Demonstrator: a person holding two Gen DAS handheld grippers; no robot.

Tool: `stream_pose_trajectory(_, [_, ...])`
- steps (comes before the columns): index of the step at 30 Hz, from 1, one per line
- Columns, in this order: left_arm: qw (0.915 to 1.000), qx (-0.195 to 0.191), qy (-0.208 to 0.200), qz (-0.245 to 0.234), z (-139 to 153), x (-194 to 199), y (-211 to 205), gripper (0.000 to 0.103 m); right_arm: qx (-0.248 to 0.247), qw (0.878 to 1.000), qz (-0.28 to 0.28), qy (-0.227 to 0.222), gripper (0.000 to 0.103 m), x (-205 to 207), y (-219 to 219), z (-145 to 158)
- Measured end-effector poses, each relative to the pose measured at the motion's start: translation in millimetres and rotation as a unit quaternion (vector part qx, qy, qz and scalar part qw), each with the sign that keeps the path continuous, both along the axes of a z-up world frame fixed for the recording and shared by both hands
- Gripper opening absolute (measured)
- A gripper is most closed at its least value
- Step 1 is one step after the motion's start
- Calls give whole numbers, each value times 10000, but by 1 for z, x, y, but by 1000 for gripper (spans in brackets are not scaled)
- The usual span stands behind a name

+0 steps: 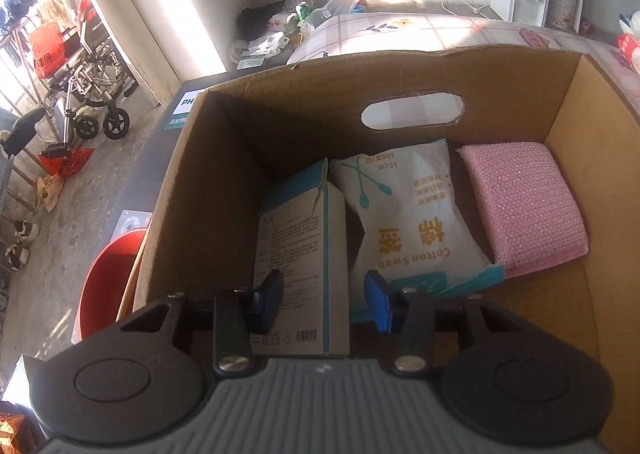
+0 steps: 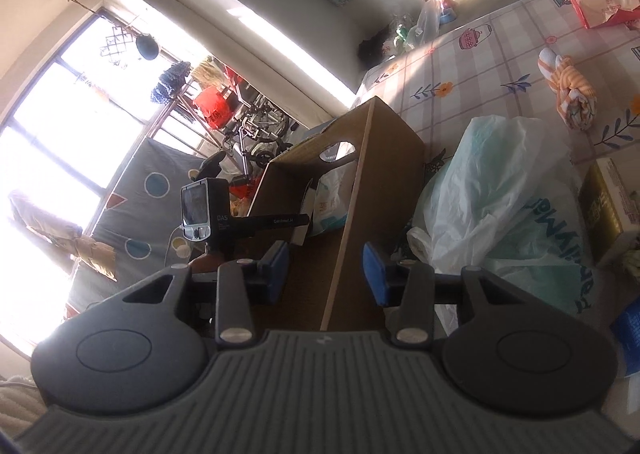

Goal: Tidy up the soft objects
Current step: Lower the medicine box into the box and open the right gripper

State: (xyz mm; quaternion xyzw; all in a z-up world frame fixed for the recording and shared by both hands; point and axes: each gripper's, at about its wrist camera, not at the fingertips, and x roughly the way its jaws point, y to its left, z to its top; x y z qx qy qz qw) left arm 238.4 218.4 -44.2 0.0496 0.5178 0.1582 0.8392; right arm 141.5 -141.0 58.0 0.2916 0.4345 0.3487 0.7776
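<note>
- The left gripper (image 1: 324,300) hovers inside the cardboard box (image 1: 580,126), jaws apart around the white-and-blue carton (image 1: 304,250); contact with the carton cannot be told.
- Centre frame, the cotton swab bag (image 1: 412,214) leans just beside the carton, and the pink sponge (image 1: 524,206) lies at right.
- The right gripper (image 2: 326,274) straddles the box's edge, jaws open and empty.
- To do this well, I would set the carton upright against the left wall without crushing the bag.
- The rolled orange towel (image 2: 570,90) waits on the bed (image 2: 480,66), upper right.
</note>
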Motion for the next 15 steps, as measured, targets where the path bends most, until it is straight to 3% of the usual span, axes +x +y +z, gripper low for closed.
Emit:
stream_pose_trajectory(2, [9999,63,124,26,-9,4,0,34,46,9997,-223,10,41,-8,-14,-1])
stream_pose_trajectory(6, [9998,175,-38,7,-13,9,-2,34,33,9983,-565,127,42,-20,-37,-8])
stream_pose_trajectory(9, [9999,20,-143,-16,-14,13,-3,26,38,9970,-738,241,42,-29,-50,-18])
stream_pose_trajectory(15, [9993,214,-232,-224,-17,16,-8,26,82,9951,-902,403,43,-36,-60,-29])
